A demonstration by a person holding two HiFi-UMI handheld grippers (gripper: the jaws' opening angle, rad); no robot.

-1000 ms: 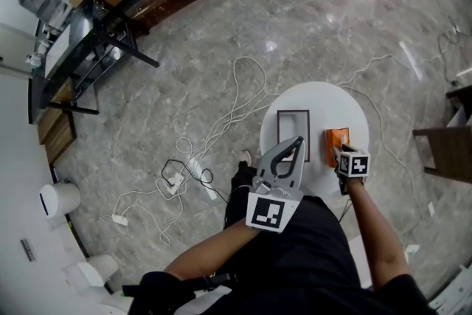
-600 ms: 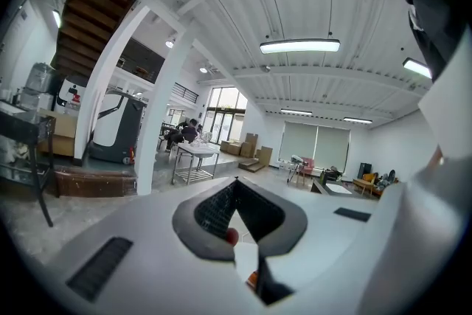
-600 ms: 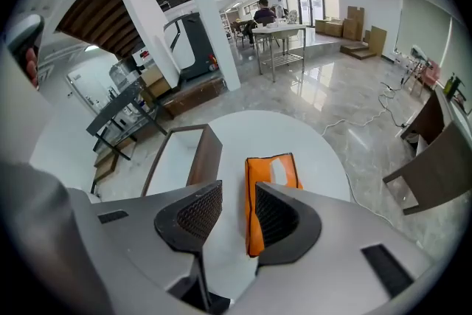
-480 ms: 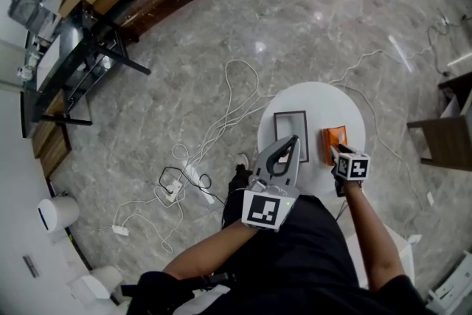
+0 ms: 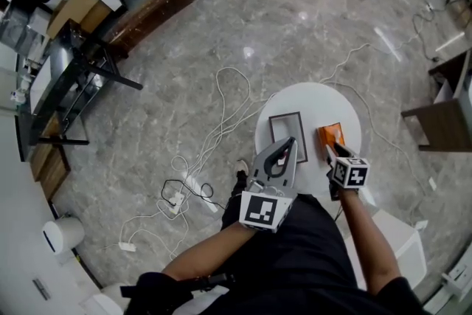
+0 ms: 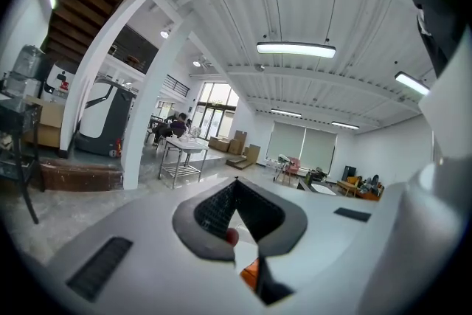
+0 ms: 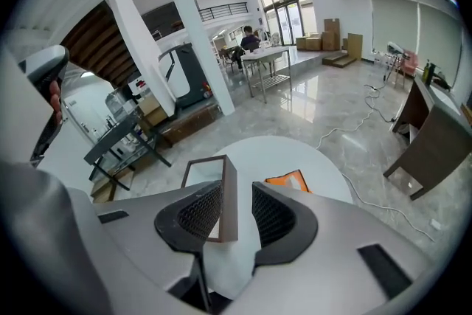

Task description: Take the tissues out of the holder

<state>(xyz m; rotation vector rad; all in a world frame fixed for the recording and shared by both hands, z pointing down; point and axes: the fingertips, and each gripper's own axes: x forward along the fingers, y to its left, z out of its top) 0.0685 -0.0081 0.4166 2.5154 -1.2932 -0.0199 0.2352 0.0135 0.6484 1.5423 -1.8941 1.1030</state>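
Dark-framed rectangular tissue holder (image 7: 230, 197), round white tabletop (image 5: 344, 111) | long axis running away, ahead-left below right gripper (image 7: 236, 187) | jaws part-open, empty | left gripper (image 6: 234, 188) jaws closed

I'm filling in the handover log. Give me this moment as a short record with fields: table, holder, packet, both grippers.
surface: round white table
holder: dark open box standing on the table, not gripped
orange packet: lies on the table beside the holder, outside it
left hand-held gripper: jaw tips together, nothing between them
right hand-held gripper: jaws apart, gripping nothing; the holder shows beyond the gap
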